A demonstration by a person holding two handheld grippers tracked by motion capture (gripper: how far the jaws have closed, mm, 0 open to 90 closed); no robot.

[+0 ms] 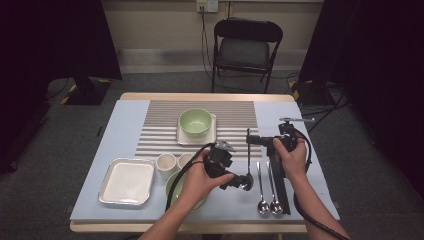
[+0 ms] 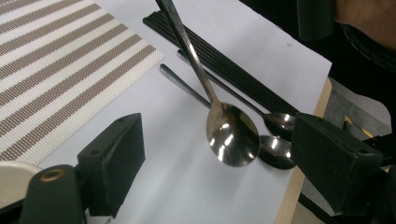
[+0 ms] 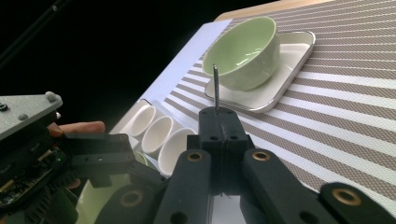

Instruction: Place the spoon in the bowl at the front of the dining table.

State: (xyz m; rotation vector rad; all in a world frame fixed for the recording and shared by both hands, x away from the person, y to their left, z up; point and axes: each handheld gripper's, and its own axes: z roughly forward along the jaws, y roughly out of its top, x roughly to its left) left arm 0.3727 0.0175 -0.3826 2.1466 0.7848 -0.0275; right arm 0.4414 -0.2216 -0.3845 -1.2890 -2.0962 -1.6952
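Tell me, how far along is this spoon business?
Already done: the right gripper has shut on one spoon and holds it clear of the table. In hand: its bowl hangs between the open jaws of the left gripper, which aren't touching it. Left: two more spoons lie on the blue mat.

Shiny metal spoon, held up by its thin handle, bowl tilted above two spoons laid flat.

Staged recording studio, black curtains, folding chair, floor cables
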